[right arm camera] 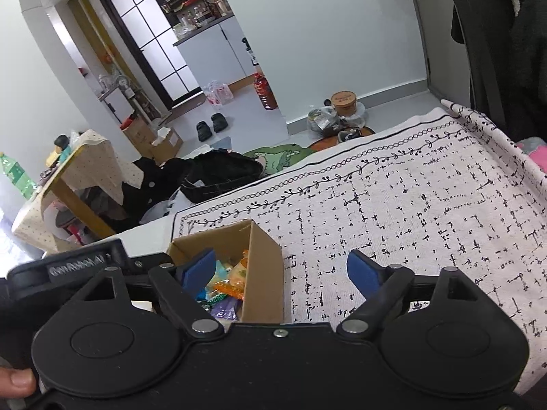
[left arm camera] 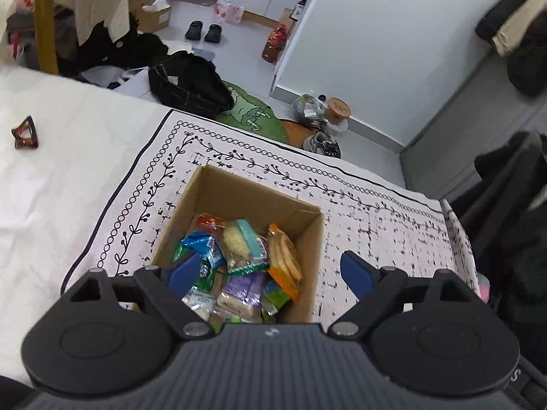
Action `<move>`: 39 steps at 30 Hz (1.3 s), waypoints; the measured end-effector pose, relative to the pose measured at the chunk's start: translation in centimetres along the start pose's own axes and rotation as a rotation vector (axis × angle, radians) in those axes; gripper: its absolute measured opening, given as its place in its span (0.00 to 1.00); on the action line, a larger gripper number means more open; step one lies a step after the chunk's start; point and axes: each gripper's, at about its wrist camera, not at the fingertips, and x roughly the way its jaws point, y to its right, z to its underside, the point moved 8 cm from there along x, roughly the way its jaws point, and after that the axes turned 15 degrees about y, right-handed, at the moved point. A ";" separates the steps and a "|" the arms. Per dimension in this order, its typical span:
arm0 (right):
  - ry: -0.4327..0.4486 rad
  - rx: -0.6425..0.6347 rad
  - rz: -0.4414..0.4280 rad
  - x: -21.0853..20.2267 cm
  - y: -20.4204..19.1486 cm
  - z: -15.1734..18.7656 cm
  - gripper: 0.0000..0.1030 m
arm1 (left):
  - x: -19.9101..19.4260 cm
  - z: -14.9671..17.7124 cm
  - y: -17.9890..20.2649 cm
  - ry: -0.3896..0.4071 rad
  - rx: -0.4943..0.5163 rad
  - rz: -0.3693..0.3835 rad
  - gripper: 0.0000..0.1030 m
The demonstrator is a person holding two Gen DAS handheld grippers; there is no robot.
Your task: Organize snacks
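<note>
An open cardboard box stands on a patterned white cloth and holds several wrapped snacks in blue, orange, purple and green packets. My left gripper hovers over the box's near side, open, with nothing between its blue pads; one pad is above the snacks, the other above the cloth. In the right wrist view the same box sits low and left, with snacks showing inside. My right gripper is open and empty, straddling the box's right wall. Part of the left gripper's body shows at the left.
The patterned cloth spreads to the right of the box. A brown hair clip lies on the plain white surface at far left. Beyond the edge are a black bag, shoes and floor clutter. A thumb shows at the bottom left.
</note>
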 end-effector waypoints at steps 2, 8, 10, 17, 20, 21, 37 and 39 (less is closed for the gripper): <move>0.006 0.006 -0.010 -0.6 0.1 -0.4 0.84 | -0.8 0.0 0.7 0.006 0.020 0.002 0.86; 0.012 0.019 -0.021 -2.3 0.7 -1.0 0.88 | -3.1 0.5 1.9 0.010 0.079 -0.005 0.86; 0.014 0.016 -0.022 -3.0 0.9 -1.2 0.88 | -3.9 0.7 2.1 0.014 0.096 -0.008 0.86; 0.011 -0.001 -0.028 -5.0 1.0 -1.5 0.92 | -6.8 0.9 2.8 0.026 0.101 0.012 0.86; 0.008 -0.008 -0.028 -6.0 1.1 -1.6 0.93 | -8.5 0.8 3.3 0.052 0.133 0.015 0.86; 0.010 -0.009 -0.029 -6.3 1.1 -1.6 0.94 | -9.0 0.8 3.3 0.058 0.138 0.015 0.87; 0.048 -0.130 -0.044 -12.2 0.3 -1.8 1.00 | -16.3 1.5 3.3 0.134 0.185 0.030 1.00; 0.053 -0.145 -0.047 -13.0 0.1 -1.7 1.00 | -16.9 1.7 3.0 0.140 0.181 0.030 1.00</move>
